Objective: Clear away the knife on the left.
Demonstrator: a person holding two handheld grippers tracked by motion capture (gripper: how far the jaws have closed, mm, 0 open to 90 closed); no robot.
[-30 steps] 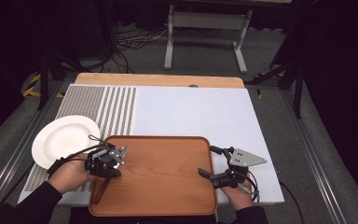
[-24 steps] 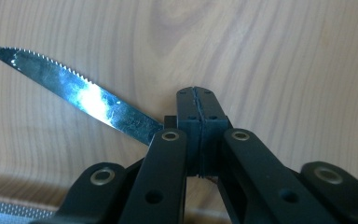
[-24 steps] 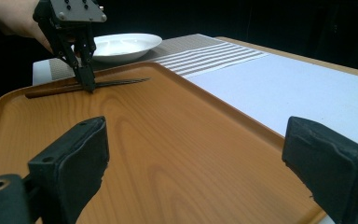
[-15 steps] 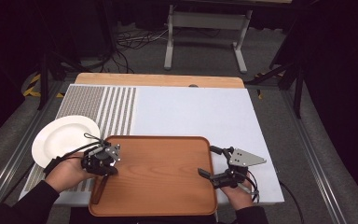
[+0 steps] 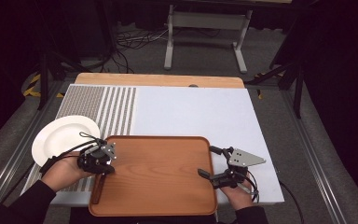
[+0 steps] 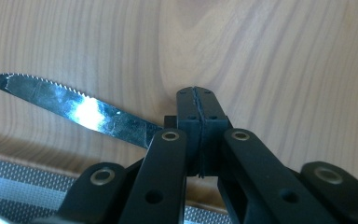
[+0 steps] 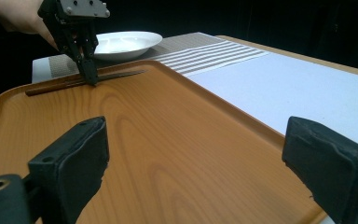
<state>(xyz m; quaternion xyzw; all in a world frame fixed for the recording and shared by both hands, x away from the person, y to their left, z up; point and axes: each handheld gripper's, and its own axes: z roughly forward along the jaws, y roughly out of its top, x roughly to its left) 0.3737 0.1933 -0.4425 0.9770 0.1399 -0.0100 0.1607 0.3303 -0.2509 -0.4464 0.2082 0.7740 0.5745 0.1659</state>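
Left gripper (image 5: 103,169) shifted slightly toward table's 9 o'clock since earlier frame; right gripper (image 5: 209,161) unmoved. Serrated steel knife with brown handle (image 6: 81,110) lies at 9 o'clock edge of brown wooden tray (image 5: 158,186), clamped in left jaws. Right jaws spread wide, empty, at tray's 3 o'clock rim. White round plate (image 5: 60,137) at tray's 10 o'clock, on striped grey placemat (image 5: 107,105).

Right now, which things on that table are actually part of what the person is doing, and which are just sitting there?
In use:
- knife, clamped in the left gripper on the tray
- wooden tray, the right gripper open at its right rim

Just lying about:
- white plate, left of the tray
- striped placemat
- white table cover
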